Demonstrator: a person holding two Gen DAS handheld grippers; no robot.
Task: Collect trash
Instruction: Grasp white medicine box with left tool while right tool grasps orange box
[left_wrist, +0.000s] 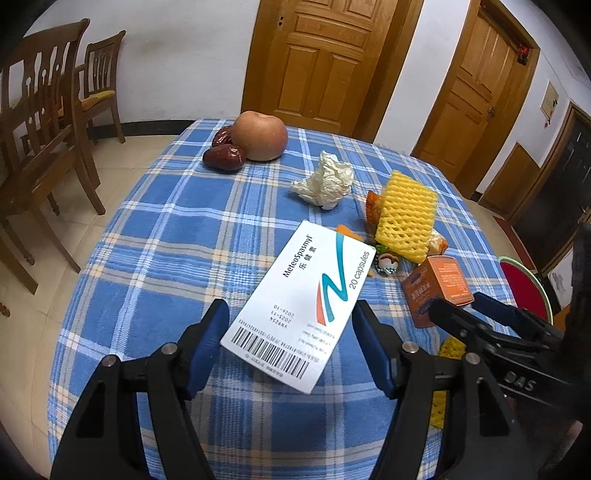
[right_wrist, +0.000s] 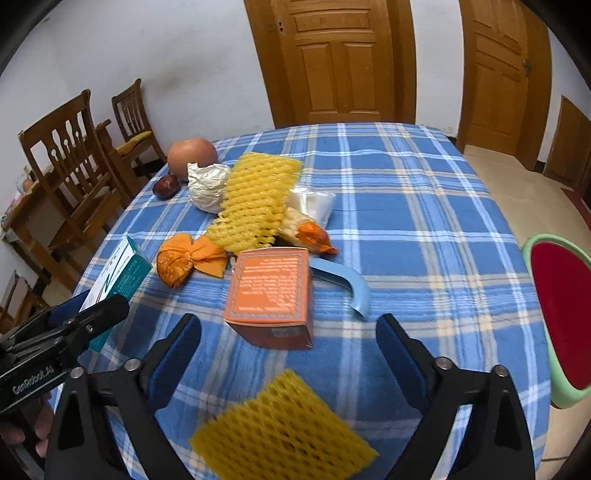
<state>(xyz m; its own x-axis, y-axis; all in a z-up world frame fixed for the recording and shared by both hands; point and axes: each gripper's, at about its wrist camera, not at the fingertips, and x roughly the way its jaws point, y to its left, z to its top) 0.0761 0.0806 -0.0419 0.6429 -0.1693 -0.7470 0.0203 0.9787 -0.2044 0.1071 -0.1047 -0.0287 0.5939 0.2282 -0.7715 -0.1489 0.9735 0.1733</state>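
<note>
Both grippers hang over a table with a blue checked cloth (left_wrist: 155, 236). In the left wrist view, the left gripper (left_wrist: 290, 325) has its jaws wide apart, one on each side of a white pill box (left_wrist: 303, 306). The box lies flat on the cloth between the blue pads, and it is hard to tell if the pads touch it. At 3 o'clock from the box, the right gripper (left_wrist: 461, 310) reaches in from the side, next to an orange box (left_wrist: 439, 288).

In the right wrist view, the right gripper (right_wrist: 288, 332) is also spread wide and grips nothing. The orange box stands just past its fingertips, at 12 o'clock. A yellow foam net (right_wrist: 284, 424) lies below, between the two arms of the gripper, looking blurry. A blue curved strip (right_wrist: 343, 284) lies just beside the orange box at 3 o'clock.

Farther off is more trash in a heap. A bigger yellow foam net (right_wrist: 255, 203) leans over an orange wrapper (right_wrist: 314, 236) and a clear plastic bag (right_wrist: 312, 201). A crumpled orange wrapper (right_wrist: 184, 262) sits at 10 o'clock from the orange box. A ball of white paper (right_wrist: 207, 186) lies near an apple (right_wrist: 190, 155) and a red date (right_wrist: 166, 186) at the far edge.

A red and green bin (right_wrist: 554, 317) stands off the table at 3 o'clock. Wooden chairs (right_wrist: 70, 155) stand at 9 o'clock and wooden doors (right_wrist: 332, 59) are at the back.
</note>
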